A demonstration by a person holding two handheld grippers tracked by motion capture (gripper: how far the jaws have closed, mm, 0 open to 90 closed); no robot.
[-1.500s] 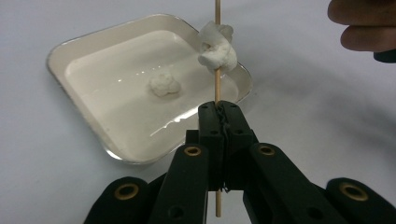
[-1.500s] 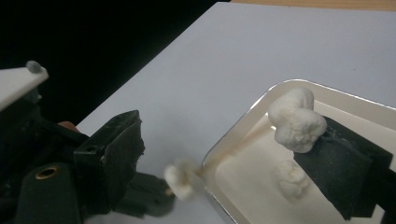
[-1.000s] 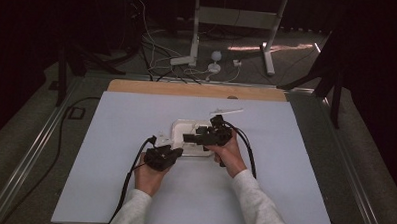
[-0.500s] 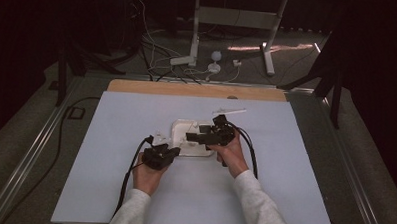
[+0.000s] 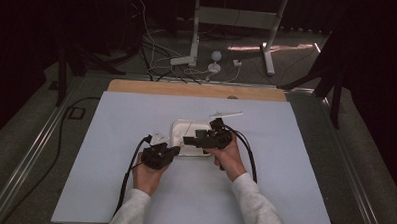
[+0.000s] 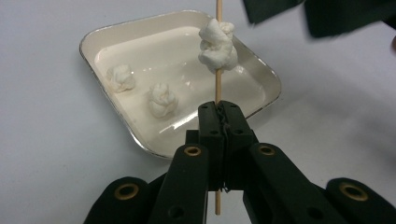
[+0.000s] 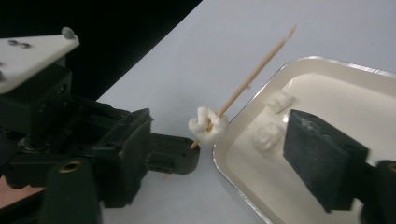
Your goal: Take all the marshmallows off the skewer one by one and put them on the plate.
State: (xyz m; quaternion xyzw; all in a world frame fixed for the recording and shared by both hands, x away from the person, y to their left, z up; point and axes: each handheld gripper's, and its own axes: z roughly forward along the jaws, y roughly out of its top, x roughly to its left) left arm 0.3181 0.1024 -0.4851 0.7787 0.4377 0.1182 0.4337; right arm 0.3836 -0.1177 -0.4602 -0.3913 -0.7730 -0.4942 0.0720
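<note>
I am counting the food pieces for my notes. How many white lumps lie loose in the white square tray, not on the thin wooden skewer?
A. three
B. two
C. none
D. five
B: in the left gripper view two white lumps lie in the white square tray, and a third one sits on the thin wooden skewer held by the left claw.

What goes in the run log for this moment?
left gripper: shut on skewer | marshmallow: skewered | right gripper: open | tray: two loose

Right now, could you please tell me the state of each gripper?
Left gripper: shut on the skewer, which has one marshmallow on it.
Right gripper: cannot be told.
</note>
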